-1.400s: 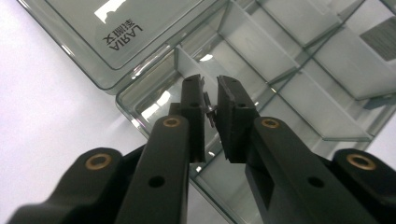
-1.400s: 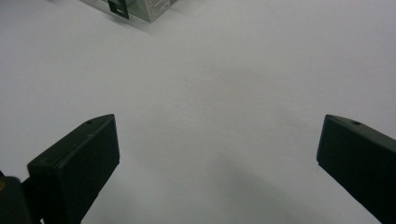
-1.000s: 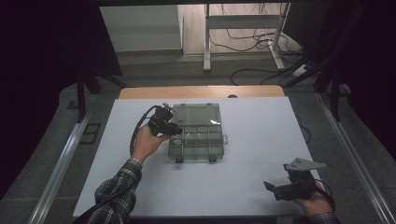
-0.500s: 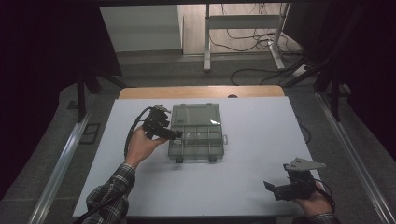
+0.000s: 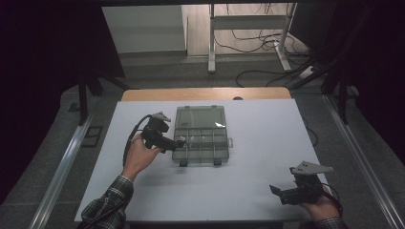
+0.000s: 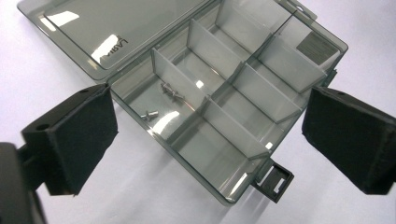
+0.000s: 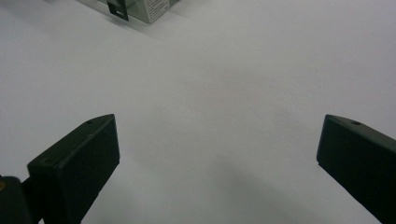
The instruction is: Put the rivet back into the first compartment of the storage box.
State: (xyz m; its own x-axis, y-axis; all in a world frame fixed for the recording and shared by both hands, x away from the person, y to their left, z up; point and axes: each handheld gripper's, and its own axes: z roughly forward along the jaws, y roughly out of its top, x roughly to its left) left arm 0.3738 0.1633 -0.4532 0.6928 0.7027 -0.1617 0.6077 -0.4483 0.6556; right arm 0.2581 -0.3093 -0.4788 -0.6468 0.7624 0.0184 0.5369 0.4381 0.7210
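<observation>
Since a second ago my left claw has drawn back toward the left edge of the surface, and its jaws have just been opening; they now stand wide apart with nothing between the pads, hovering at the left end of the compartment box. That box lies open near the middle of the surface, lid folded flat toward the far edge. Two small screws rest in one end compartment, so I judge a drop done; the other compartments look bare. My right claw waits with jaws apart by the near right corner. Around us: dark room, grey floor, cables beyond.
</observation>
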